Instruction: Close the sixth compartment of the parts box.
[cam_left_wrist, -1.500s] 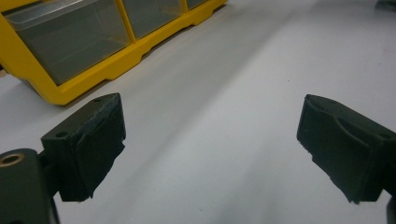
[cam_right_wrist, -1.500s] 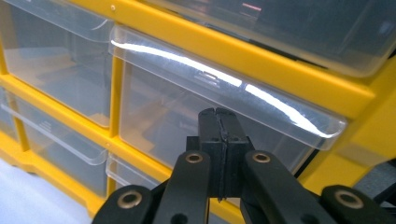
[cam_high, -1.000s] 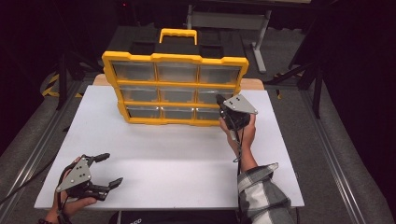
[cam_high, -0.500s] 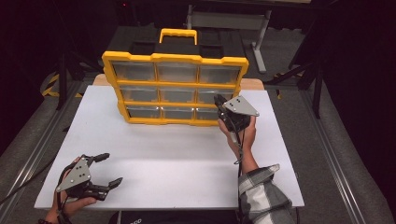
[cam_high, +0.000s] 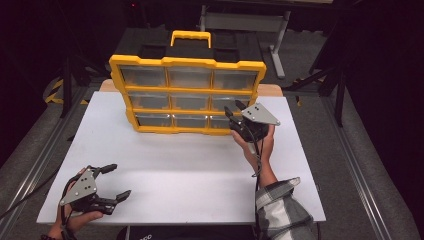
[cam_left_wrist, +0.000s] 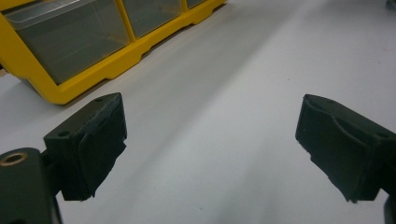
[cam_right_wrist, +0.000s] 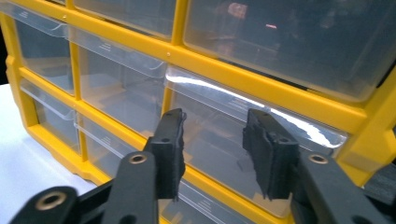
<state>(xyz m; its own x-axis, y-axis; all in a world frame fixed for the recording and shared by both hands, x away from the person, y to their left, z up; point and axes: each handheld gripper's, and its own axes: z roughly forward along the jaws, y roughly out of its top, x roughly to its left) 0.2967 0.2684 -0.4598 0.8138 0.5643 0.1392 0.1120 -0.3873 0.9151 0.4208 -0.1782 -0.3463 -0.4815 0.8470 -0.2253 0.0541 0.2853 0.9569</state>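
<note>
Yellow drawer cabinet (cam_high: 187, 95) stands upright at the far middle of the white table (cam_high: 175, 170), 3x3 clear drawers facing the near side, handle on top. Right gripper (cam_high: 239, 119) is up at the cabinet's right column, approx. level w/ the mid and bottom rows, held by the right hand (cam_high: 260, 142) w/ plaid sleeve (cam_high: 282, 212) coming in from the near edge. In the right gripper view its jaws are part open, a moderate gap, nothing between them; tips sit just in front of the mid-right drawer (cam_right_wrist: 252, 140), under its clear pull lip (cam_right_wrist: 261, 112). Can't tell if the tips touch the drawer front. Left gripper (cam_high: 114, 181) is at the near left corner of the table, well apart from the cabinet, low over the surface. Its jaws are spread wide, nothing held; in the left gripper view bare table shows between them w/ the cabinet's bottom left corner (cam_left_wrist: 70, 88) farther off.
</note>
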